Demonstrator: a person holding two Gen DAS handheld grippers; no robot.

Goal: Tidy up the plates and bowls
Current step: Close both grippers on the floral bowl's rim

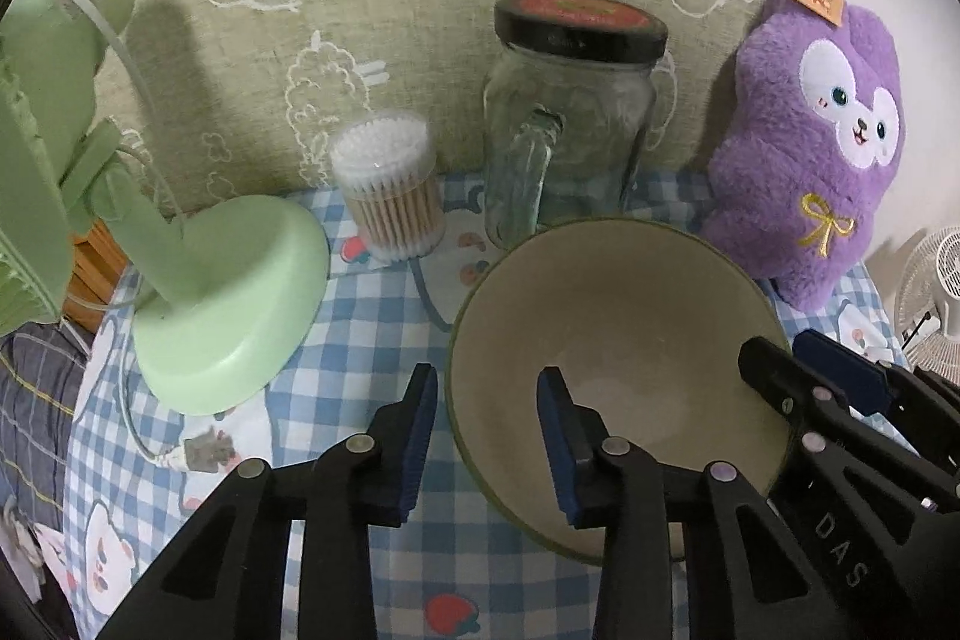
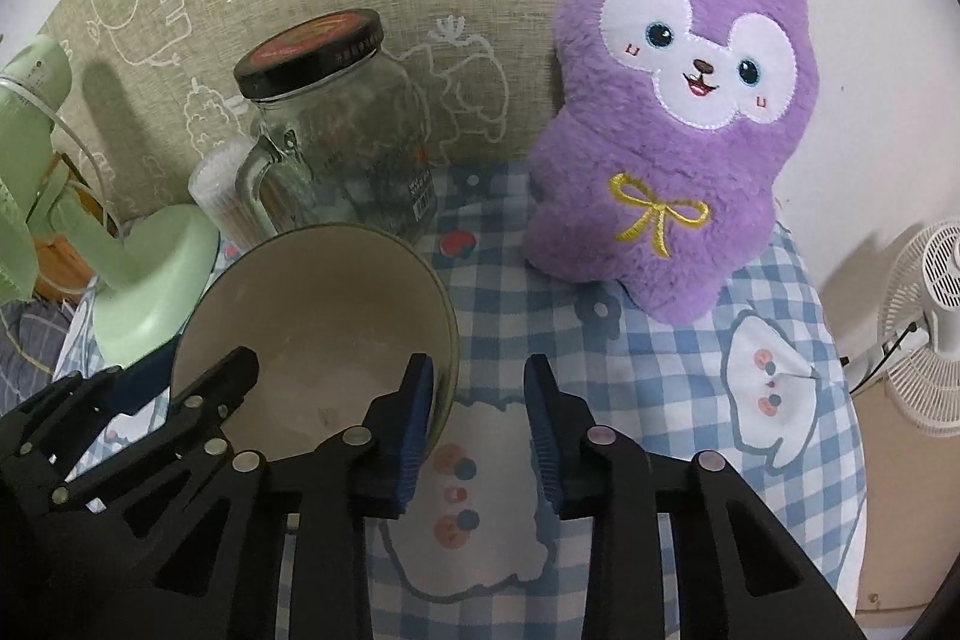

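checked tablecloth [image 1: 372, 316], bowl [image 1: 612, 316], "das" on right gripper [image 1: 774, 370]

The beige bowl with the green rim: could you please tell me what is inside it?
The beige bowl with the green rim holds no contents; only gripper fingers reach over its rim. They hide part of its bottom.
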